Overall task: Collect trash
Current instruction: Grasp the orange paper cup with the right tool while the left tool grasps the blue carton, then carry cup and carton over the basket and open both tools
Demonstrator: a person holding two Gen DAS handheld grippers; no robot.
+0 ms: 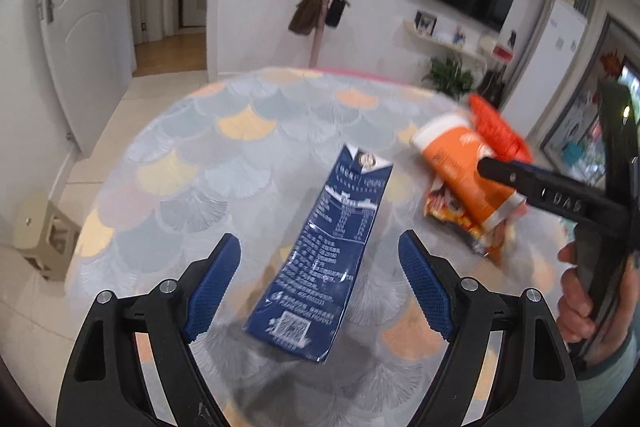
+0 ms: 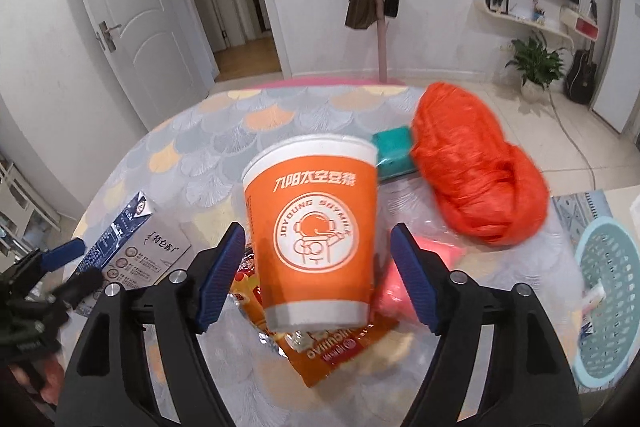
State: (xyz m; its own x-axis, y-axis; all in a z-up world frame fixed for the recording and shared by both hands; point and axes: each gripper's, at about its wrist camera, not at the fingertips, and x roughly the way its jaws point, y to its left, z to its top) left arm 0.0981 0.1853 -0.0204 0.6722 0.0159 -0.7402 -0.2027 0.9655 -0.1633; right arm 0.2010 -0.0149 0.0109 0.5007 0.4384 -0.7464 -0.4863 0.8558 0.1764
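The left hand-held gripper [image 1: 320, 283] is held open astride the blue carton [image 1: 320, 259], its pads clear of it, while the right hand-held gripper [image 2: 316, 277] is spread around the orange cup [image 2: 314, 231], nothing yet gripped. Beneath and beyond the cup, a wrapper [image 2: 340, 351] and an orange bag [image 2: 476, 171] are left on the surface [image 2: 192, 147]. Collection is judged barely begun.

Navy carton [image 1: 320, 251] showing white print mid-frame, orange-and-white cup [image 2: 314, 239] bearing an astronaut logo, red-orange bag [image 2: 480, 167] upper right, table [image 1: 208, 155] wearing grey-and-peach fan scales
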